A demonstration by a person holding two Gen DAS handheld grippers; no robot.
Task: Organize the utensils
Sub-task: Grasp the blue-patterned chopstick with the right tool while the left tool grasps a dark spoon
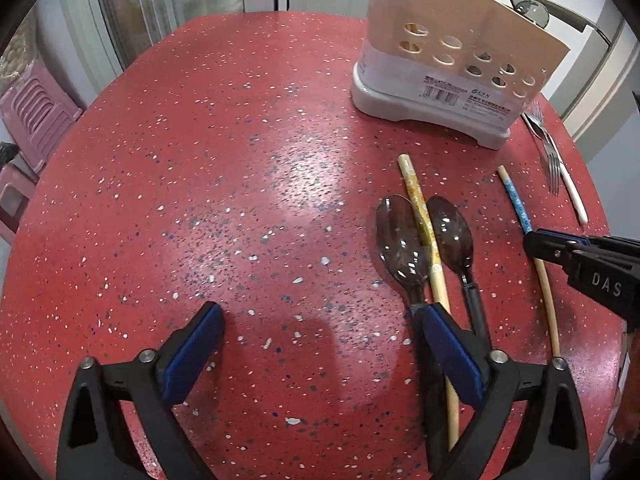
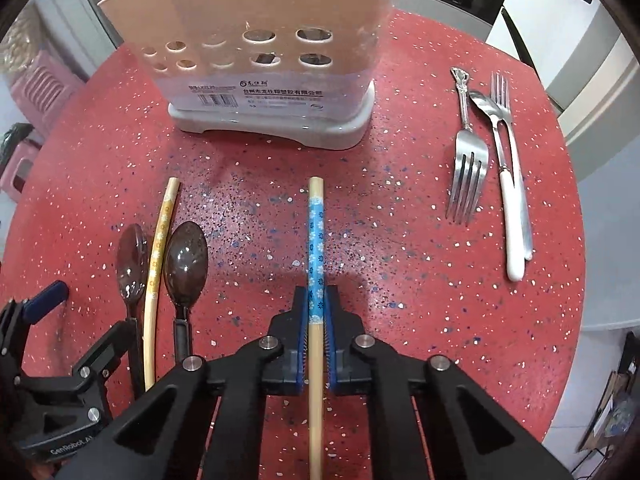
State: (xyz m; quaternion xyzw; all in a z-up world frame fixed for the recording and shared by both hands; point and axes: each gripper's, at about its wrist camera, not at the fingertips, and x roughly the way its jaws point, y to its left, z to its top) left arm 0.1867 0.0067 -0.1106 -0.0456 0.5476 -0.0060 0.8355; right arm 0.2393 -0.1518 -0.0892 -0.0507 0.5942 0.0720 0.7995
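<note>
A beige utensil holder (image 2: 256, 60) with round holes stands at the back of the red speckled table (image 2: 400, 240); it also shows in the left wrist view (image 1: 448, 64). My right gripper (image 2: 316, 300) is shut on a blue-patterned chopstick (image 2: 316, 240), which lies along the table towards the holder. My left gripper (image 1: 320, 316) is open and empty, low over the table. Beside its right finger lie two dark plastic spoons (image 1: 400, 236) (image 1: 452, 232) with a yellow-patterned chopstick (image 1: 424, 224) between them. The right gripper (image 1: 536, 240) shows at the right, on the blue chopstick (image 1: 518, 204).
Two metal forks (image 2: 466, 172) (image 2: 504, 108) and a white-handled spoon (image 2: 512, 200) lie to the right of the holder. A pink stool (image 1: 32, 104) stands beyond the table's left edge. Cabinets and an oven stand behind the table.
</note>
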